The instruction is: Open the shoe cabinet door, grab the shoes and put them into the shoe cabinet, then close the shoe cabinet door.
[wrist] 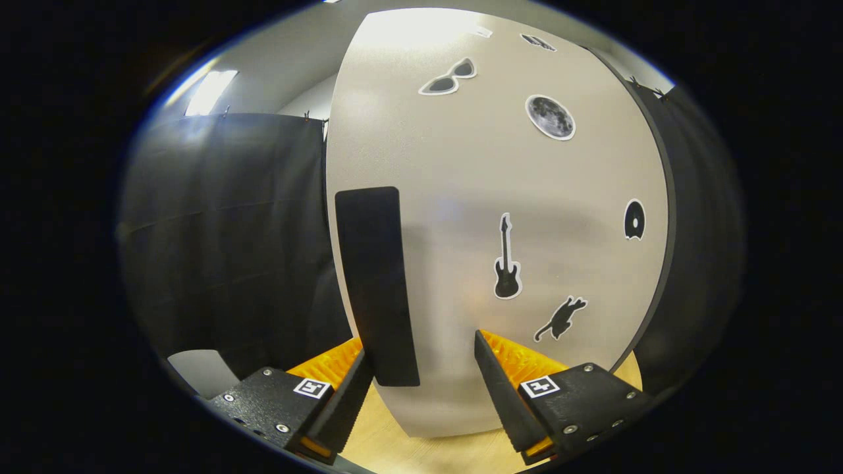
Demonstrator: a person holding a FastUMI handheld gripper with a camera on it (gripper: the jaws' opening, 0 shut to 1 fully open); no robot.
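Lining up on the shoe cabinet door (527, 217) handle.
My gripper (421, 359) gapes wide, holding nothing; the black handle (377, 283) sits beside my left finger, so closing now could miss it.

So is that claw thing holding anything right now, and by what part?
Nothing is held yet. The gripper is open, its fingers spread either side of the lower end of the black handle on the cabinet door, not pressing on it.
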